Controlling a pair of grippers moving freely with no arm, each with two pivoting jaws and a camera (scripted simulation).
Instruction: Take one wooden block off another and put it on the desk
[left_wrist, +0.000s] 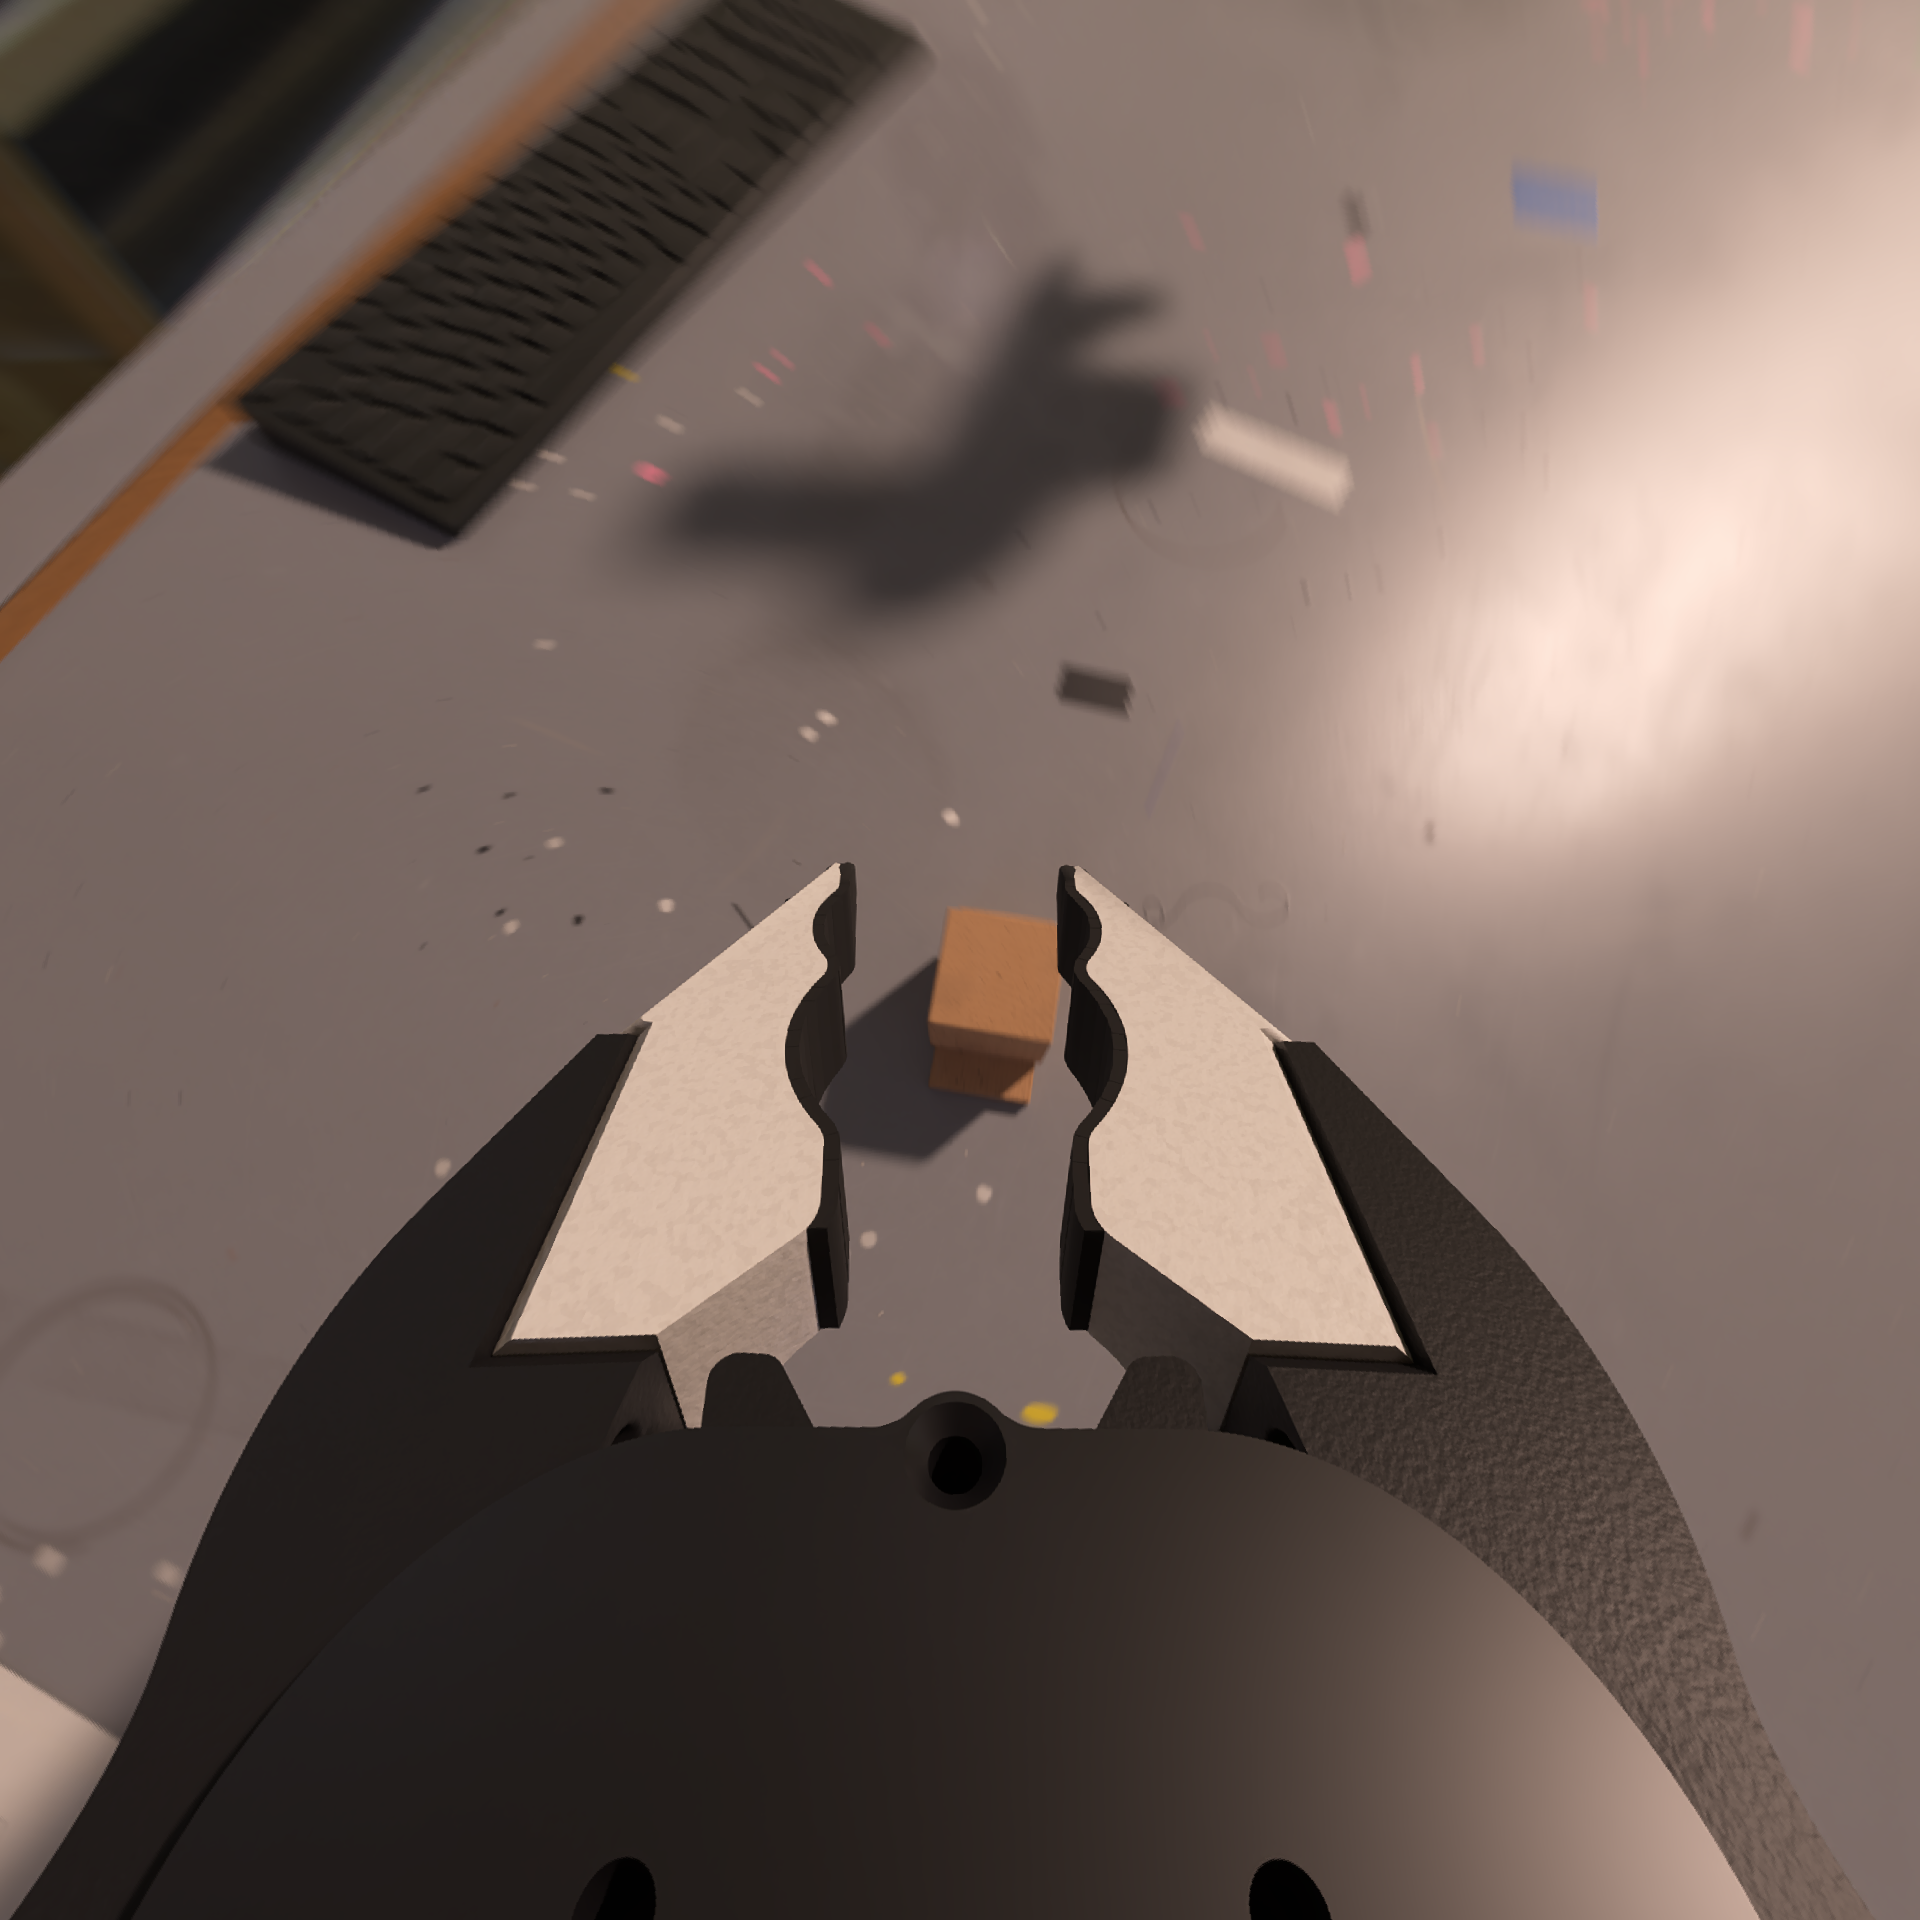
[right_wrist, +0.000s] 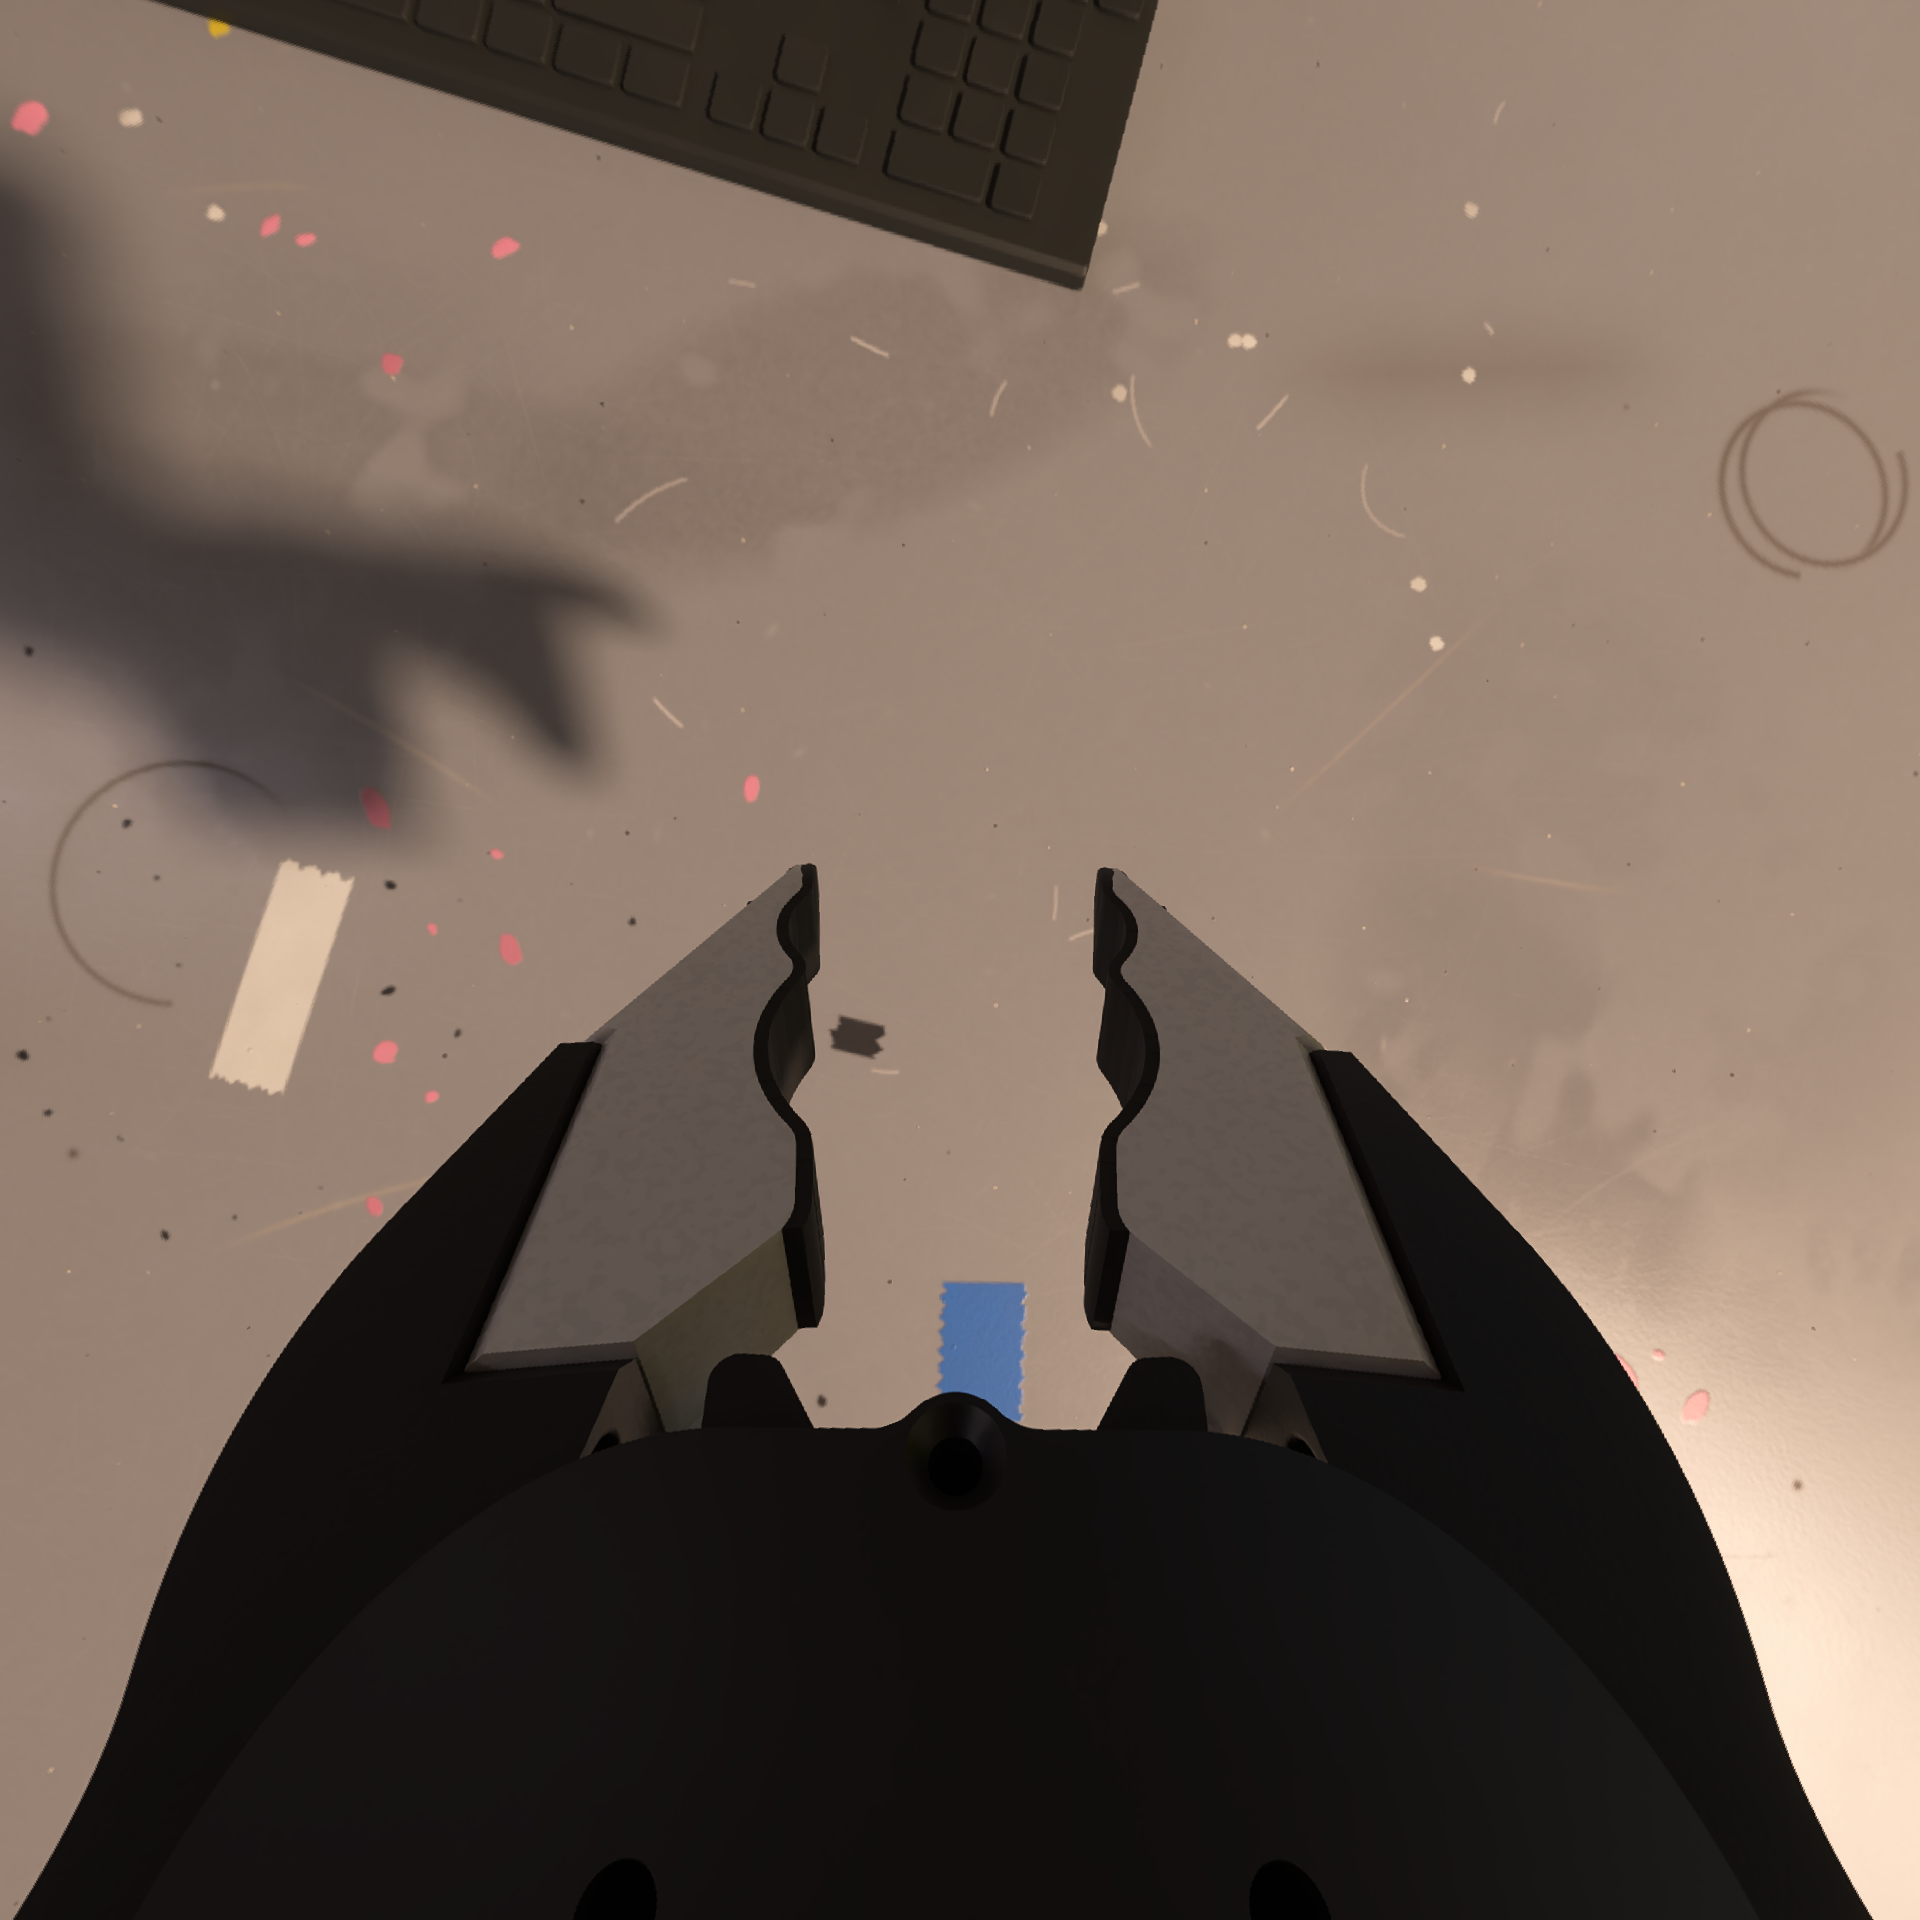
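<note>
While your left gripper hangs above the desk with its jaws apart and nothing between them, the two wooden blocks sit below the gap, still stacked. The upper block rests on the lower block, and its right edge is hidden behind your right-hand finger in the left wrist view. I cannot tell whether that finger touches the block or just overlaps it. The stack throws a shadow to the left on the desk.

Farther off you have a black keyboard at the upper left near the desk's wooden edge, a strip of white tape, a dark tape scrap and a blue tape piece, blurred. A gripper-shaped shadow lies between keyboard and white tape.

Your right gripper is also spread open, holding nothing, over bare speckled desk. Blue tape lies between its fingers near the base, a dark scrap just beside the left finger, white tape to the left, keyboard at the top. No blocks show in the right wrist view.
</note>
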